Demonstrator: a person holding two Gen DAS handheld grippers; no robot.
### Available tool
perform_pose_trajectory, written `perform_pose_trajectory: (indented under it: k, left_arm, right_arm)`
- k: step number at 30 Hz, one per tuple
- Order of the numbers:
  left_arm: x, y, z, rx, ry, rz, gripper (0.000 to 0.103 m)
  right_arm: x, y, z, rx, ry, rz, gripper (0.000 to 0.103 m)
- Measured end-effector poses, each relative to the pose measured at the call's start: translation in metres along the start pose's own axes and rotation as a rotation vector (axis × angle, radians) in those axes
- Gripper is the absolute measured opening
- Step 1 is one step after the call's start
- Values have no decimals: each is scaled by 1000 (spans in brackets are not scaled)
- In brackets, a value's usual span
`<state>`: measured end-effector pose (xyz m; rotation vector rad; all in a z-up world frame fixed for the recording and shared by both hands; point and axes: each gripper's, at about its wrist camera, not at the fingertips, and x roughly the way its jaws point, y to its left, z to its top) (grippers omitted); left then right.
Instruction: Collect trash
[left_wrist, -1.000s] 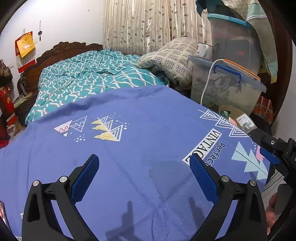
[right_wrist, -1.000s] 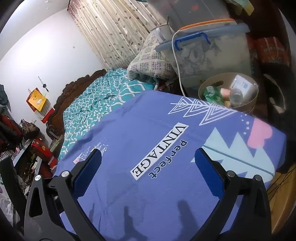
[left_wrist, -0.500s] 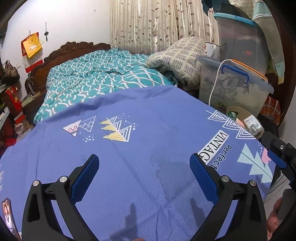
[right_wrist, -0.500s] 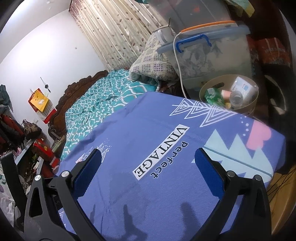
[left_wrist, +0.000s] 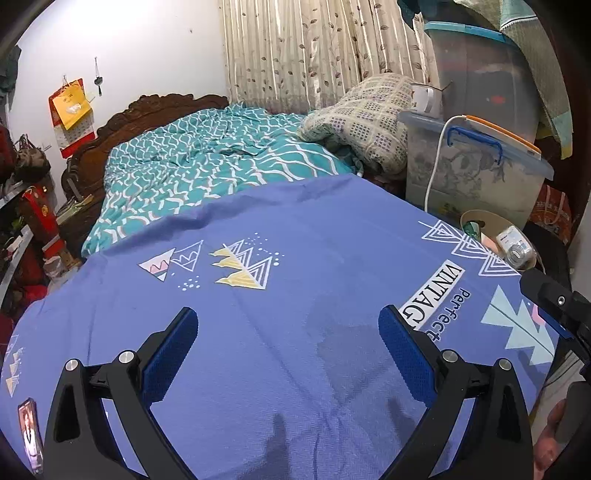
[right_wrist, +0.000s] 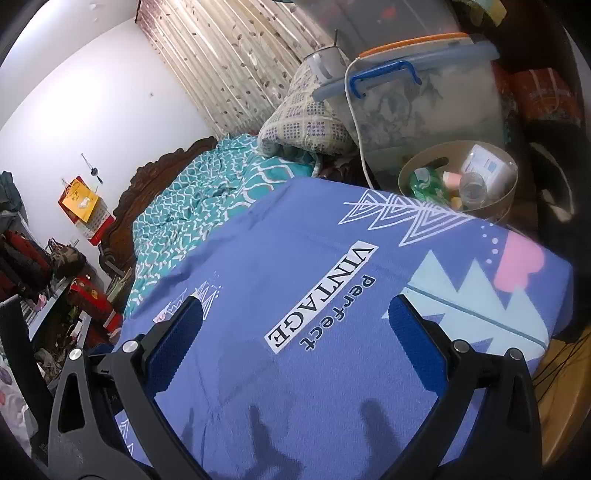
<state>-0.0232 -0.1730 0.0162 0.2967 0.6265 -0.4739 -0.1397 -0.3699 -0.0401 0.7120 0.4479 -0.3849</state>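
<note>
Since the trash already sits in the tan bin (right_wrist: 458, 184) just past the blue sheet's (right_wrist: 332, 280) corner, collecting looks finished; left gripper (left_wrist: 288, 343) and right gripper (right_wrist: 295, 332) hover over the sheet, jaws spread, empty, nothing obvious to grab next.

Blue printed bedsheet (left_wrist: 280, 229) marked "Perfect VINTAGE" covers the near surface. Teal wave-pattern duvet (left_wrist: 207, 166) lies beyond it, against a carved wooden headboard (left_wrist: 155, 110). Checked folded blanket (left_wrist: 369, 118) rests beside a clear storage box (right_wrist: 417, 99) with blue handle; white cable (right_wrist: 354, 122) hangs over the box. Leaf-print curtains (left_wrist: 306, 48) behind. Red-and-yellow wall calendar (left_wrist: 70, 114) hangs left
</note>
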Motion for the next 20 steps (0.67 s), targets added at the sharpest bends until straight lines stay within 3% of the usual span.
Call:
perform_pose_trajectory:
  k: [10, 20]
  left_arm:
    - [-7, -1, -1, 3, -44, -21, 94]
    - [-3, 4, -1, -33, -2, -66, 94]
  right_arm:
    - [2, 2, -4, -5, 16, 2, 100]
    - [3, 1, -5, -2, 23, 0, 100]
